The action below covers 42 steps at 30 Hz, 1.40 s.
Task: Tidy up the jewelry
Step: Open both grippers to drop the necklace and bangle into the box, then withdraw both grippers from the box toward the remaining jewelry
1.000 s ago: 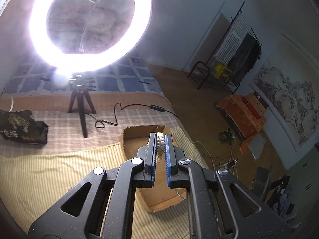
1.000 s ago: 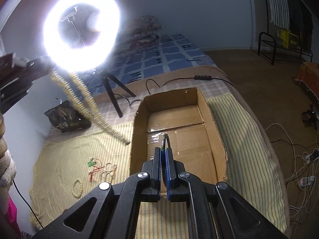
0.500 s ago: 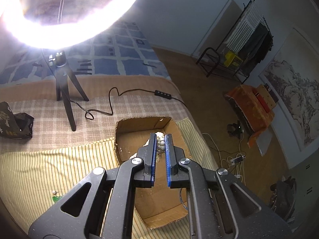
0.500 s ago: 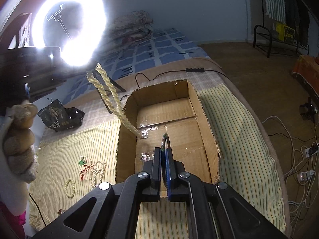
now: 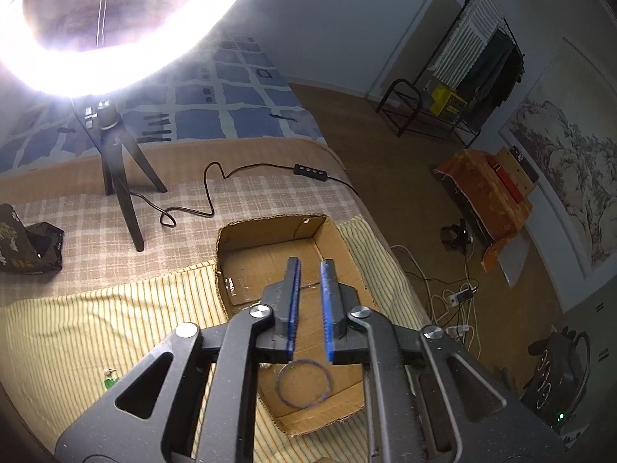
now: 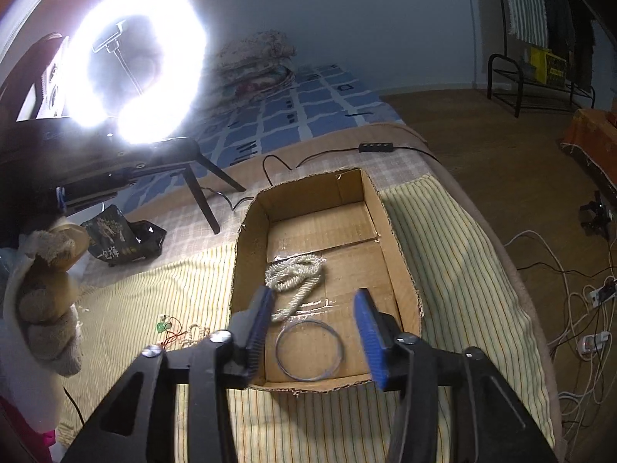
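Observation:
An open cardboard box [image 5: 349,254] [image 6: 397,254] rests on the yellow striped cloth. On its floor lie a pale bead necklace [image 6: 295,274] in a loose heap and a thin metal bangle [image 6: 308,349] [image 5: 304,384] nearer the front wall. My left gripper [image 5: 310,262] hangs over the box, its jaws opening, a narrow gap and nothing between them. My right gripper [image 6: 314,295] is also above the box, jaws opening wide and empty, with the bangle lying below them. The necklace does not show in the left wrist view. Left of the box, a green pendant on red cord [image 6: 166,326] and pearl beads [image 6: 193,337] lie on the cloth.
A ring light on a black tripod [image 5: 115,177] stands behind the box, its cable and switch [image 5: 308,169] trailing across the checked blanket. A black bag [image 5: 27,243] lies at the left. A gloved hand [image 6: 46,293] is at the far left. The bed's edge drops to floor cables [image 5: 455,293].
Both grippers' jaws have parted. The bead necklace has left the left gripper and lies in the box. The bangle has dropped from the right gripper onto the box floor. The left gripper came lower.

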Motion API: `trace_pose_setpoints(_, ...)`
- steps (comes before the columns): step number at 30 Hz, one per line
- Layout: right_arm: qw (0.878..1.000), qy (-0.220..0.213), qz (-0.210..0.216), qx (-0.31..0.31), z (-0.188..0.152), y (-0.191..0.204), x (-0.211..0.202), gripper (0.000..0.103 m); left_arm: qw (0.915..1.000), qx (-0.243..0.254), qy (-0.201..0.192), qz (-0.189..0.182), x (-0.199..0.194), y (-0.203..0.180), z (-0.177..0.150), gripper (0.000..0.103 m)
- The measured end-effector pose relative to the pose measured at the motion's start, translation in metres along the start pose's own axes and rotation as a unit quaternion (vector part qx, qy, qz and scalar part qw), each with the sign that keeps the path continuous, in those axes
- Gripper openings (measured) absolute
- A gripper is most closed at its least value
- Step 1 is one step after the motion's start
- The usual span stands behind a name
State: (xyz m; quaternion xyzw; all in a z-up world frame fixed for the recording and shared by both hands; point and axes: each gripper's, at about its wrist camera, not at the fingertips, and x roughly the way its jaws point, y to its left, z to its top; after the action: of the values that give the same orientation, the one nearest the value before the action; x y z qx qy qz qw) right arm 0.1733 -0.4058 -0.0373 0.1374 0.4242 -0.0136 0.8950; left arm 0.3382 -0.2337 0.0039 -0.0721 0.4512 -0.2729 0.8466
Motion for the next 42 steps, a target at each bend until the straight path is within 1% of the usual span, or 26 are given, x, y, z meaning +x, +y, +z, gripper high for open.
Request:
trace_pose_setpoints(1, 1.000, -0.002, -0.004, 0.000, 0.000, 0.000, 0.000, 0.059, 1.0000, 0.003, -0.002, 0.002, -0.003, 0.000, 0.000, 0.015)
trace_pose_setpoints(2, 1.000, -0.004, -0.007, 0.000, 0.000, 0.000, -0.001, 0.062, 1.0000, 0.005, -0.005, 0.005, -0.005, 0.000, -0.001, 0.015)
trace_pose_setpoints(9, 1.000, -0.010, -0.010, -0.003, 0.001, 0.002, -0.002, 0.071, 0.9998, 0.007, -0.012, 0.015, -0.023, 0.007, -0.005, 0.015)
trace_pose_setpoints(13, 1.000, -0.012, -0.011, -0.007, 0.001, 0.005, -0.002, 0.072, 0.9995, 0.009, -0.020, 0.024, -0.040, 0.014, -0.008, 0.015)
trace_pose_setpoints(17, 1.000, -0.016, -0.010, -0.017, -0.001, 0.012, -0.003, 0.072, 0.9984, 0.013, -0.037, 0.042, -0.064, 0.025, -0.010, 0.015)
trace_pose_setpoints(21, 0.999, -0.025, -0.007, -0.029, -0.001, 0.020, -0.006, 0.073, 0.9977, -0.007, -0.043, 0.051, -0.087, 0.045, -0.014, 0.015)
trace_pose_setpoints(24, 0.999, -0.033, 0.002, -0.032, -0.002, 0.027, -0.008, 0.074, 0.9968, -0.027, -0.058, 0.049, -0.107, 0.065, -0.020, 0.015)
trace_pose_setpoints(27, 0.998, -0.040, 0.011, -0.040, -0.002, 0.035, -0.010, 0.075, 0.9950, -0.040, -0.073, 0.056, -0.126, 0.083, -0.029, 0.015)
trace_pose_setpoints(31, 0.997, -0.044, 0.016, -0.068, -0.006, 0.051, -0.011, 0.076, 0.9931, -0.048, -0.075, 0.076, -0.150, 0.107, -0.046, 0.015)
trace_pose_setpoints(35, 0.995, -0.036, 0.027, -0.087, -0.009, 0.066, -0.009, 0.076, 0.9911, -0.057, -0.073, 0.096, -0.172, 0.128, -0.069, 0.015)
trace_pose_setpoints(42, 0.993, -0.009, 0.055, -0.107, -0.018, 0.091, -0.002, 0.076, 0.9897, -0.070, -0.063, 0.108, -0.198, 0.153, -0.117, 0.015)
